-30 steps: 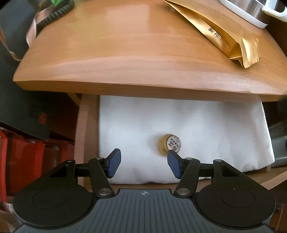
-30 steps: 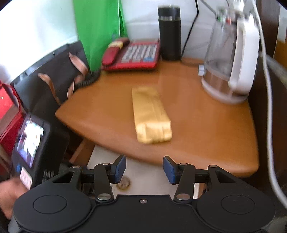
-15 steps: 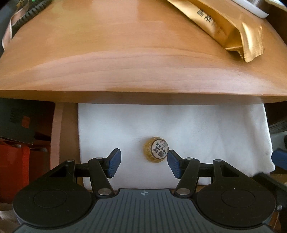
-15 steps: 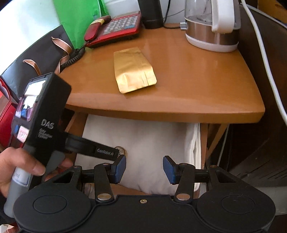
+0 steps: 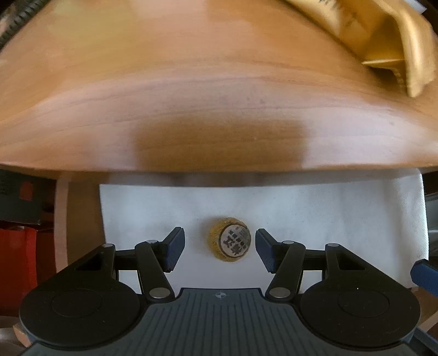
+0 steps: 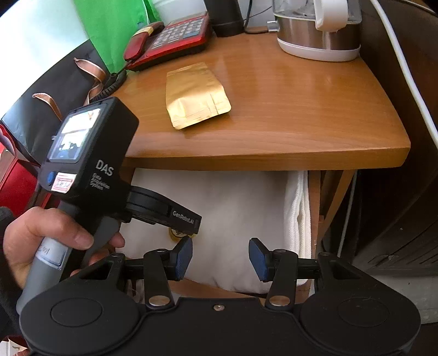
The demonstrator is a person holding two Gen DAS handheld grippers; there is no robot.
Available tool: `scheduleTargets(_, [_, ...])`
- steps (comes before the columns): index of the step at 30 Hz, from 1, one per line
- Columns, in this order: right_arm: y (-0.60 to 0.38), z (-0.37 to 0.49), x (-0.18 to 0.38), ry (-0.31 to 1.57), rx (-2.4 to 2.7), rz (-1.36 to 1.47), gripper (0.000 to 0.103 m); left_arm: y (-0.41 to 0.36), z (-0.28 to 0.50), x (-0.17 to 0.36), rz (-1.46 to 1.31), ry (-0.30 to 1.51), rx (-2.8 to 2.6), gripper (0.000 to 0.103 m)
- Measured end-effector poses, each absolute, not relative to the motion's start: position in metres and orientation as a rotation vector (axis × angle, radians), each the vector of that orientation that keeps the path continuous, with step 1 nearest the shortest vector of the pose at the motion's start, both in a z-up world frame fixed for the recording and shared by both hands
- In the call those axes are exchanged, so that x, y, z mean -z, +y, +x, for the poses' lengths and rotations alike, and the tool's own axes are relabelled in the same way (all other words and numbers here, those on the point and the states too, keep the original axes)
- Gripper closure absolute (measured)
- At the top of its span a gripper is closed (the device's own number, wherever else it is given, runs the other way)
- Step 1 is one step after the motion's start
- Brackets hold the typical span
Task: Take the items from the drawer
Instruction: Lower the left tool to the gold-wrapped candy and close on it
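In the left wrist view, the left gripper has its two blue-padded fingers spread apart and grasping nothing, with a small round gold-wrapped ball lying in the gap between them, closer to the right pad but touching neither as far as can be seen. The ball has a pale paper label with dark printed characters facing the camera, and it rests on a white cloth that lines the open drawer beneath the wooden tabletop. At about 1 o'clock in this view, a gold foil pouch lies on the tabletop, blurred. From the right wrist view, the right gripper is likewise released, its pads wide apart over the white cloth with nothing between them. At 9 o'clock there, a hand grips the handle of the left device, whose nose reaches toward the ball, of which only a sliver shows under it. On the tabletop, the pouch sits near the centre; a red telephone is at 11 o'clock, a kettle at 1 o'clock, and a dark cylinder, cut off at the frame's top edge, stands between them.
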State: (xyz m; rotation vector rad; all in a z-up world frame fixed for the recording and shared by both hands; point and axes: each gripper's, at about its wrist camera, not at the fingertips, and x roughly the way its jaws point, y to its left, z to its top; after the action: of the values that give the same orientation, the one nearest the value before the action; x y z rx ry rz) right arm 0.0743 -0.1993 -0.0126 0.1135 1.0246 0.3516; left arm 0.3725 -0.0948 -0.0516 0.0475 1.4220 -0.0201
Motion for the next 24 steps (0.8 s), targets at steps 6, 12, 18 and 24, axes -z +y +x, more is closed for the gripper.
scheduleTargets(6, [-0.204, 0.076, 0.013, 1.015, -0.355, 0.131, 0.058, -0.097, 0.381, 0.058, 0.032, 1.48, 0.021, 0.042])
scheduleTargets(12, [-0.207, 0.076, 0.012, 1.012, -0.358, 0.142, 0.058, -0.101, 0.386, 0.063, 0.046, 1.501, 0.01, 0.044])
scheduleTargets(18, [-0.211, 0.077, 0.015, 1.014, -0.35, 0.155, 0.058, -0.105, 0.389, 0.068, 0.057, 1.519, -0.001, 0.051])
scheduleTargets(24, [-0.213, 0.075, 0.016, 1.016, -0.345, 0.159, 0.058, -0.108, 0.388, 0.071, 0.067, 1.522, -0.007, 0.064])
